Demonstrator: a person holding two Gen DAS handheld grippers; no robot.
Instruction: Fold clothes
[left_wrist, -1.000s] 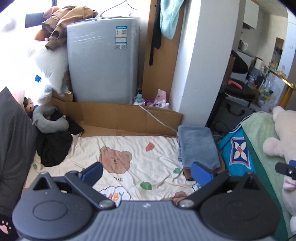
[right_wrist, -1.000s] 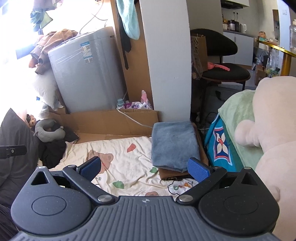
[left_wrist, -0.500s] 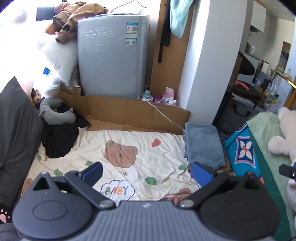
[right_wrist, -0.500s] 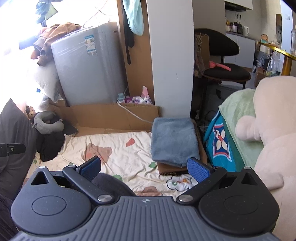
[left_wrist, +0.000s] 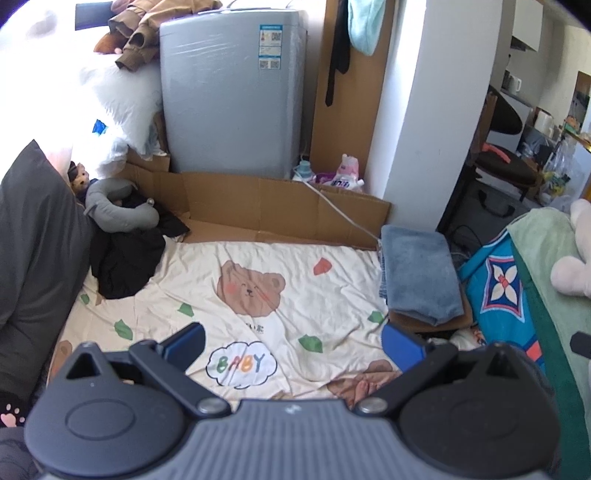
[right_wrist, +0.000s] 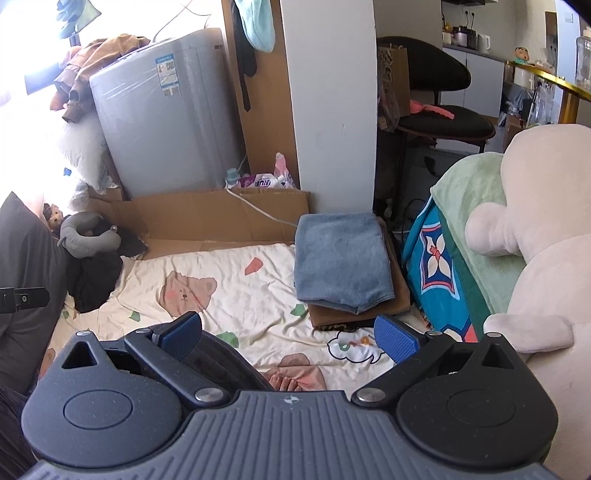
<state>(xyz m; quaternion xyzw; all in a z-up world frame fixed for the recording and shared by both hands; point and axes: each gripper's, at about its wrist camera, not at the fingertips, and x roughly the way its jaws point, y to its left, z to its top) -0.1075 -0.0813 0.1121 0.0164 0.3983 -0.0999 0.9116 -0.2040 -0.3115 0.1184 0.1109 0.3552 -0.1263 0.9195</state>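
Observation:
A folded grey-blue cloth (left_wrist: 419, 273) (right_wrist: 341, 260) lies on a flat brown piece at the right edge of the cream bear-print sheet (left_wrist: 255, 295) (right_wrist: 229, 291). A heap of black clothing (left_wrist: 123, 258) (right_wrist: 94, 278) sits at the sheet's far left, under a grey neck pillow (left_wrist: 118, 208). My left gripper (left_wrist: 291, 341) hangs open above the sheet's near part, holding nothing. My right gripper (right_wrist: 290, 332) is open too, empty, short of the folded cloth. A person's toes (right_wrist: 286, 382) show on the sheet below it.
A grey washing machine (left_wrist: 232, 92) and cardboard panels (left_wrist: 280, 210) close off the far side. A dark pillow (left_wrist: 33, 236) lines the left. A blue patterned cloth (left_wrist: 502, 288), a green blanket (right_wrist: 476, 229) and a pale plush toy (right_wrist: 532, 236) crowd the right.
Both grippers have drawn back and risen, so more of the near sheet shows, including the BABY cloud print. Toes and a dark knee came into the right wrist view. Jaws stayed open.

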